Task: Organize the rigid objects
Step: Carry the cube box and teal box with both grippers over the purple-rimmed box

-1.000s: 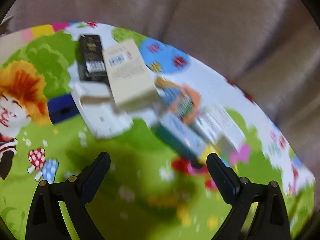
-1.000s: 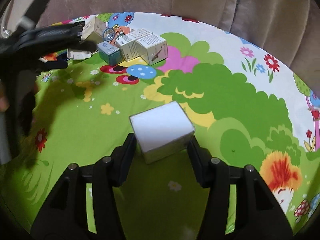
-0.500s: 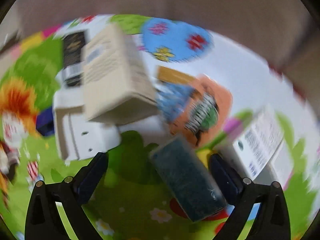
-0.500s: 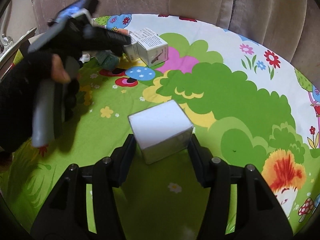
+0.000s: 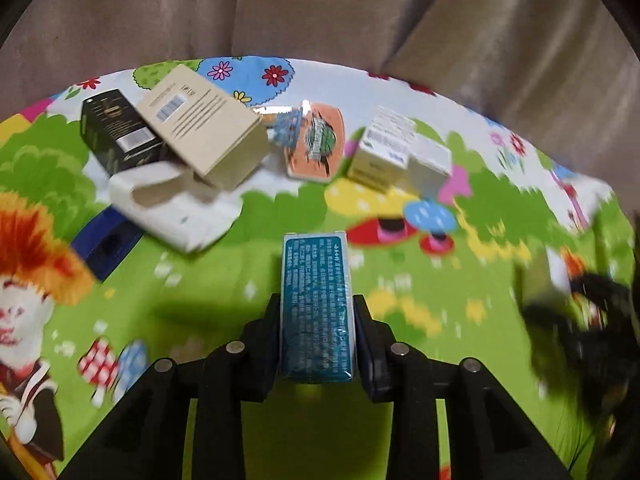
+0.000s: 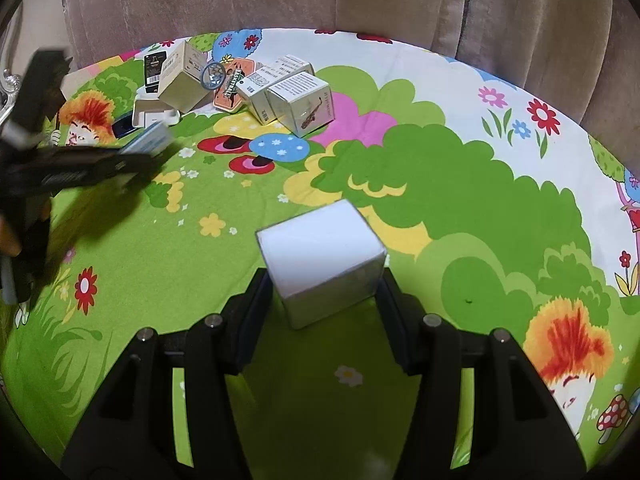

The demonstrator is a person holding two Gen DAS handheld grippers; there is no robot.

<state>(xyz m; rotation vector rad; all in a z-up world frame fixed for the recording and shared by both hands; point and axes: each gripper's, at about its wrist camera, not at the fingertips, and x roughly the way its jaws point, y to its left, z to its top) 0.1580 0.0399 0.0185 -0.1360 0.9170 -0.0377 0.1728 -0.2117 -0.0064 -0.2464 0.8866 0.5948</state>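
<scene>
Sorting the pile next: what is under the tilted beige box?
The beige box leans on a black box and a white open carton. Whatever else lies beneath it is hidden.

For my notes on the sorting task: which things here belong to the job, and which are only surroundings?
Job:
- teal box, in left gripper, whose jaws have just closed
- white box, in right gripper
- beige box
- black box
- orange card

Surroundings:
- cartoon play mat
- brown sofa

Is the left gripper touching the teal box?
Touching. The left wrist view shows both fingers of the left gripper pressed against the teal box's sides.
</scene>
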